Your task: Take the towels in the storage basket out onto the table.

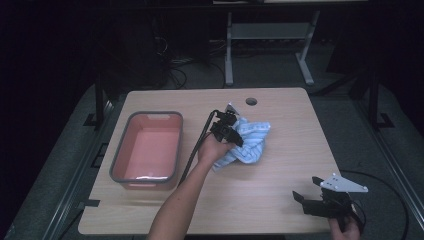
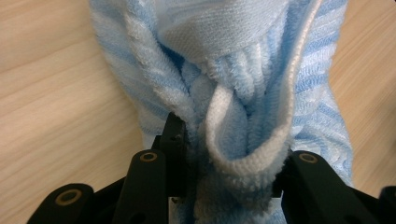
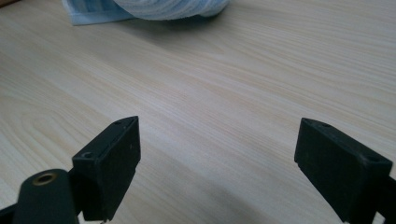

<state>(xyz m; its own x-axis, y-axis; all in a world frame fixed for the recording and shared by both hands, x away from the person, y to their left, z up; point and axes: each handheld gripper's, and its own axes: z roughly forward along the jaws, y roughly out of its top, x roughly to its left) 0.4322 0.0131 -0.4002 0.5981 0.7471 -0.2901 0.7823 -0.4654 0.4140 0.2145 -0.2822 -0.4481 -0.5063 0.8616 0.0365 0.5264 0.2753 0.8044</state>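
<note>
Counter (image 1: 280, 165) of pale wood takes up most of the scene, standing on grey floor in a dim room. At its left side sits a pink plastic tub (image 1: 148, 149) with a grey rim. Near the middle lies a bunched blue-and-white striped towel (image 1: 248, 142), resting on the wood, well apart from the tub. The left claw (image 1: 226, 131) is clenched on a thick fold of that towel, terry pinched between its black jaws. Down at the near right corner, the right claw (image 1: 306, 192) is released, jaws spread wide above bare wood.
</note>
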